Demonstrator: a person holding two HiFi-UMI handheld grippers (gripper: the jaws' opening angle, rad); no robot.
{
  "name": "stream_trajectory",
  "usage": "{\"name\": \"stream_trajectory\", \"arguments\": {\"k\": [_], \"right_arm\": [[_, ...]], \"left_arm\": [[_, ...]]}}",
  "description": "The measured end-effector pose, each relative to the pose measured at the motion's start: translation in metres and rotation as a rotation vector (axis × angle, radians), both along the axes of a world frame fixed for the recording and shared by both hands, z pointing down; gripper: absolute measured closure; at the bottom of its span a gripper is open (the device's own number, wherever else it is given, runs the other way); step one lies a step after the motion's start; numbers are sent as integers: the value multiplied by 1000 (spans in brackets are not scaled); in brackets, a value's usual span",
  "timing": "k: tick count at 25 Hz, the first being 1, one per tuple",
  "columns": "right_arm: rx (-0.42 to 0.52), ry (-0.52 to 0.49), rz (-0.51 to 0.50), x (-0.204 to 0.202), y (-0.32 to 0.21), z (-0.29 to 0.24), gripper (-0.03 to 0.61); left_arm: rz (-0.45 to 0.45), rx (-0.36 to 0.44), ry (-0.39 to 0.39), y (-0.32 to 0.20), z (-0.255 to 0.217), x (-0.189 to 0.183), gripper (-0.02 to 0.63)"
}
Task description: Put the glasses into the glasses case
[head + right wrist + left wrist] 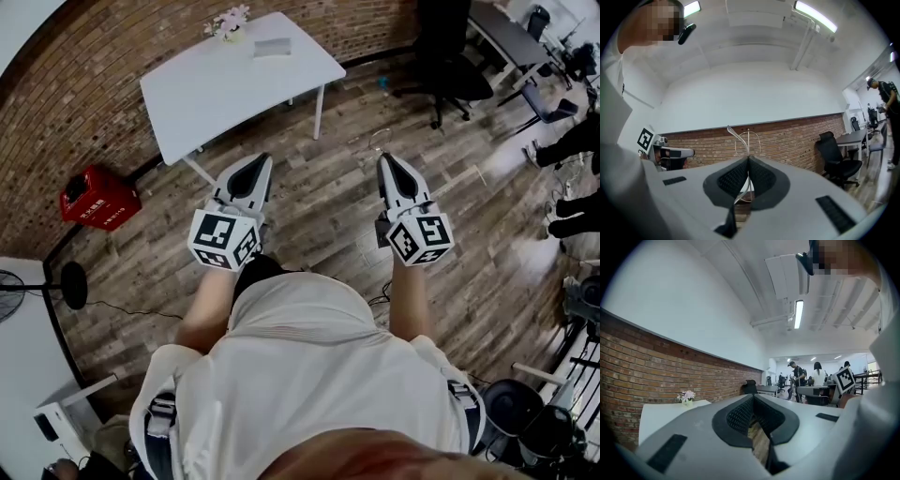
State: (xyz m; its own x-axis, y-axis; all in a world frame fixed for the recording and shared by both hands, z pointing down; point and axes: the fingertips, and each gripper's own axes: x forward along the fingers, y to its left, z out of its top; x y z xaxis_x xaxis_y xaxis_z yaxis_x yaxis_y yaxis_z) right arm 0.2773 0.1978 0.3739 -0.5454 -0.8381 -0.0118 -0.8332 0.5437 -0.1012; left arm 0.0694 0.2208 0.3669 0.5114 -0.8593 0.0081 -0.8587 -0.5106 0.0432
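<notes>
The right gripper (385, 159) is clamped on the thin wire glasses (748, 140) and the left gripper (262, 159) is pinched shut and empty, so I'd say they next get carried to what looks like the case (272, 47) on the white table (206, 94).

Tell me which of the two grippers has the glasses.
The right gripper: its jaws are shut on the thin wire glasses, which stick up past its tips. The left gripper is closed on nothing.
</notes>
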Motion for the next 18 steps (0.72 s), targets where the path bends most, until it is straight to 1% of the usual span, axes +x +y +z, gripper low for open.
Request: {"name": "stream_trajectory", "arguments": {"k": [5, 10, 13, 18], "right_arm": [[-1, -18, 6, 6, 2, 1, 523], [-37, -55, -5, 2, -10, 12, 522], [-61, -58, 0, -7, -22, 22, 523], [-100, -37, 7, -33, -51, 36, 522]], "left_arm": [[12, -7, -3, 0, 2, 5, 595], [12, -43, -10, -9, 12, 1, 595], [10, -66, -12, -21, 18, -9, 596], [16, -95, 3, -50, 30, -35, 595]]}}
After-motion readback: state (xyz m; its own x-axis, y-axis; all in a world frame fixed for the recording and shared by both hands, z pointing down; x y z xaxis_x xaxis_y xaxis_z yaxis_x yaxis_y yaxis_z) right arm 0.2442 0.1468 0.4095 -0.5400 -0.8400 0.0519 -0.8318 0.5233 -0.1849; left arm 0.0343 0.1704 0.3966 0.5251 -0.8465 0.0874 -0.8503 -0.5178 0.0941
